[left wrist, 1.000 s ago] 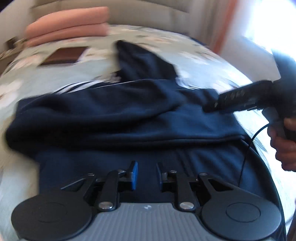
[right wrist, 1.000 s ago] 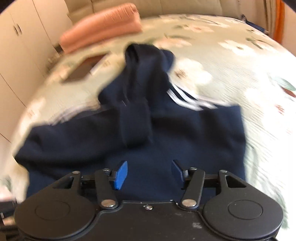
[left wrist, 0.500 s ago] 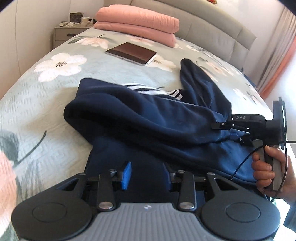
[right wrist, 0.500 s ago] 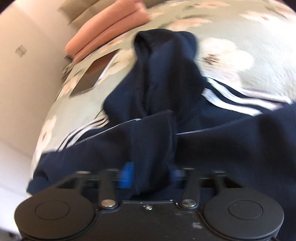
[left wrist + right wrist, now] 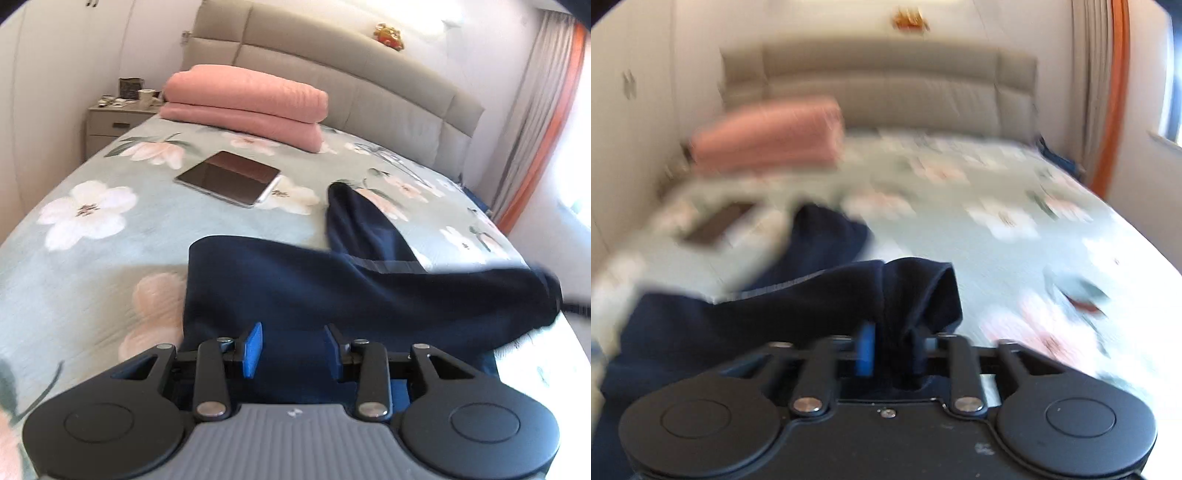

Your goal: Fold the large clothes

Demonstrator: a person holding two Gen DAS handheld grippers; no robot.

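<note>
A navy garment [image 5: 332, 288], apparently a hooded sweatshirt, is seen spread across the lower middle of the left wrist view on a floral bedspread [image 5: 92, 251], with one part stretched toward the right edge of the frame. The left gripper [image 5: 291, 349] is seen partly open at the bottom centre, with navy cloth showing behind the gap; whether any cloth lies between the pads cannot be told.

In the blurred right wrist view, a bunched fold of the garment [image 5: 908, 291] is seen standing between the blue pads of the right gripper [image 5: 892, 352] at lower centre. Its jaws are opening, so the grip is judged to be loosening.

The fold could be dropped before it is laid flat, and a crooked or bunched crease would likely result. The left corner could also be left behind unheld, skewing the fold. A tablet [image 5: 229, 177] and folded pink blankets [image 5: 247, 103] lie in the upper left, well apart, so snagging there seems unlikely.
</note>
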